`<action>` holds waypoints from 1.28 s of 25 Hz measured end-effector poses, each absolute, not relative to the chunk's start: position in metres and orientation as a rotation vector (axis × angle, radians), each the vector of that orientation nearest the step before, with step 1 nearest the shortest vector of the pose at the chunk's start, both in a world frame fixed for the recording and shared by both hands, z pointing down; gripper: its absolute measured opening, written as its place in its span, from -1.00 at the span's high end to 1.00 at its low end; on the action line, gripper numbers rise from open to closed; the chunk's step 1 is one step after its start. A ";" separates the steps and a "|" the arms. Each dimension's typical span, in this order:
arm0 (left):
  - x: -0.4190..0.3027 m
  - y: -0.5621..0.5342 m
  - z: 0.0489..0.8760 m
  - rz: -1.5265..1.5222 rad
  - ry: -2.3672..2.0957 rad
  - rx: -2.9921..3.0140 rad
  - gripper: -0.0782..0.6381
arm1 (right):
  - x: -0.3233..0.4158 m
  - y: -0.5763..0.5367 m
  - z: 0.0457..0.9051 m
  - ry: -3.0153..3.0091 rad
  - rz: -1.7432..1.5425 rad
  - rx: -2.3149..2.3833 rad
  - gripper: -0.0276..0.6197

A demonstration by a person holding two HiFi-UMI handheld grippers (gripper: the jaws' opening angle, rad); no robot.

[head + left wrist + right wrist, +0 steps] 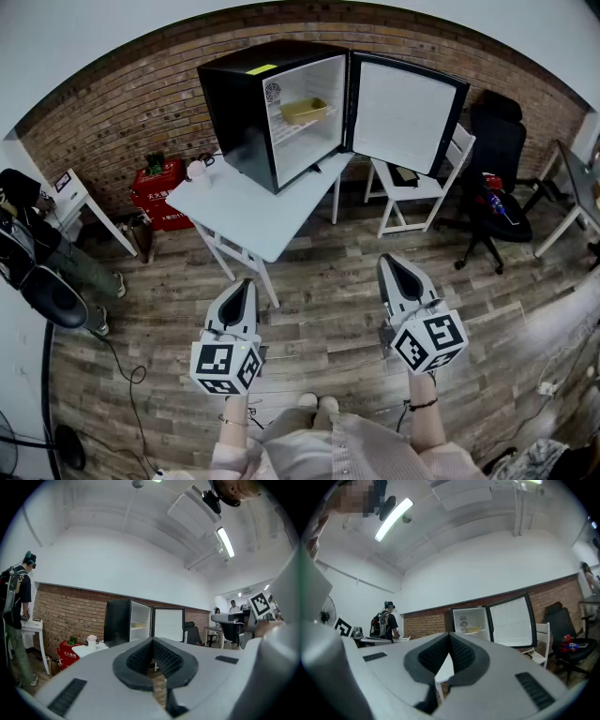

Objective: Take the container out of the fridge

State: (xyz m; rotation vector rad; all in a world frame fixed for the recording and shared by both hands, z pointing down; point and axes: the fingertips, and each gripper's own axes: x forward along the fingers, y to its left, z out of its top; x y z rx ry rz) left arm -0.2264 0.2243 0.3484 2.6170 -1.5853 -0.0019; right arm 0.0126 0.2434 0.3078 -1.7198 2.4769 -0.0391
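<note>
The left hand-held gripper (247,283) and the right hand-held gripper (387,261) are being held with jaws pressed together, empty. The yellow container (305,112) is being borne by a shelf inside the open fridge (246,103) on the surface (246,204), well ahead of both.

the boxy mini fridge (234,108) is glossy black outside and white inside, and the plastic container (305,112) on its shelf is pale yellow. the square worktop (248,211) is white, the brick wall (103,131) red-brown, the plank floor (328,300) streaked grey-brown. the left gripper (247,283) and right gripper (388,260) are pale grey, their marker cubes (225,367) patterned in black-and-white squares.
</note>
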 end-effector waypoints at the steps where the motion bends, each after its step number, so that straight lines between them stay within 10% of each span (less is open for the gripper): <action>1: -0.225 0.224 0.348 -0.002 -1.585 2.616 0.80 | 0.013 0.243 0.308 2.476 -0.041 -1.720 0.91; 32: -0.167 0.222 0.377 0.026 -1.555 2.583 0.80 | 0.053 0.218 0.356 2.539 -0.139 -1.739 0.45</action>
